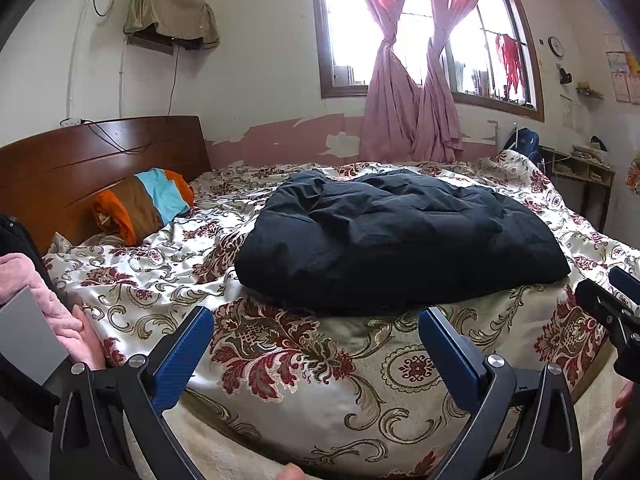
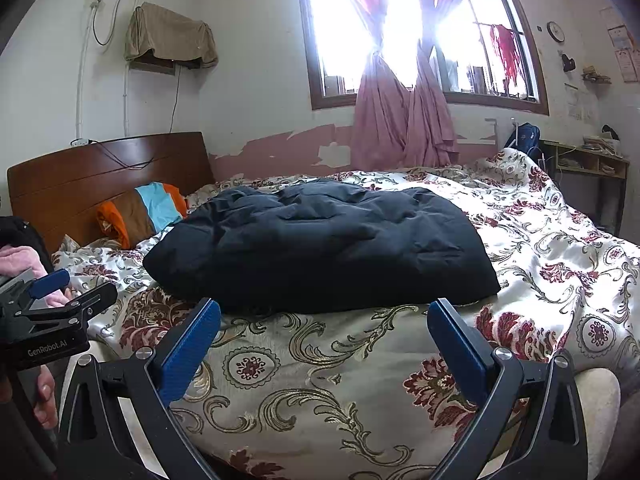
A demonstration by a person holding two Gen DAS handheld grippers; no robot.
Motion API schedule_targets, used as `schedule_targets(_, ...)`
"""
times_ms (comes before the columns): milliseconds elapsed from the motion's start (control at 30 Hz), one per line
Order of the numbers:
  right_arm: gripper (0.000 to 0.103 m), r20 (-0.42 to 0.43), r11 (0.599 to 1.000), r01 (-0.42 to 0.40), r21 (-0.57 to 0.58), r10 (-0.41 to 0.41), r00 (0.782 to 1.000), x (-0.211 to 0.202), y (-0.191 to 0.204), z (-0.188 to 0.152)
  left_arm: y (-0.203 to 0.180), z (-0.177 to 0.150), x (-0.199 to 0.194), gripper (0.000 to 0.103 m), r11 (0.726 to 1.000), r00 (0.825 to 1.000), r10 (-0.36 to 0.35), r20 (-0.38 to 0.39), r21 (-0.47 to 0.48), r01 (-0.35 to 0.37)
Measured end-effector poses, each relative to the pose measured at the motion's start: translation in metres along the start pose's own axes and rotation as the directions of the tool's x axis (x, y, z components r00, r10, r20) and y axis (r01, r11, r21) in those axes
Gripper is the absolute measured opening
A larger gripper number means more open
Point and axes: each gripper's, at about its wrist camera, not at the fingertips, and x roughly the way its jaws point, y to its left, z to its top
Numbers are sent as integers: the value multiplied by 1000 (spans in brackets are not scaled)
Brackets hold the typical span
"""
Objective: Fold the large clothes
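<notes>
Dark navy padded garment [image 1: 396, 236] lies bunched in a mound on the floral satin bedspread [image 1: 304, 364]; its sleeves and collar cannot be made out. Wooden headboard [image 1: 92, 160] stands at left, pink knotted curtains [image 1: 412, 92] hang at the window. Left gripper [image 1: 316, 344] and right gripper [image 2: 324, 344] hover side by side short of the garment's near edge, blue-padded fingers spread wide, gripping nothing.

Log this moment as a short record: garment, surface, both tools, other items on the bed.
garment: dark padded jacket, lying in a bundle, not held
surface: bed with floral quilt
left tool: open, short of the jacket's near edge, empty
right tool: open, short of the jacket's near edge, empty
other items: striped pillow by the wooden headboard
</notes>
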Motion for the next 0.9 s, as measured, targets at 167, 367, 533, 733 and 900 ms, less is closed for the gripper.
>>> schedule_targets(167, 101, -4, 1000, -4, -6, 4, 1000, 0, -1, -2, -5, 0, -7, 103, 999, 999, 30, 44, 29, -31)
schedule_targets(367, 101, -4, 1000, -9, -13, 9, 1000, -1, -2, -1, -5, 2, -10, 103, 999, 997, 29, 67, 22, -31)
schedule_targets(533, 101, -8, 1000, -10, -15, 10, 1000, 0, -2, -1, -6, 2, -10, 103, 998, 996, 45, 75, 33, -48)
schedule_targets(733, 101, -10, 1000, -10, -13, 10, 1000, 0, -3, -3, -6, 1, -10, 103, 998, 996, 45, 72, 32, -48)
schedule_targets(900, 101, -17, 1000, -13, -15, 13, 1000, 1, -4, -4, -6, 1, -11, 103, 998, 996, 48, 77, 32, -50)
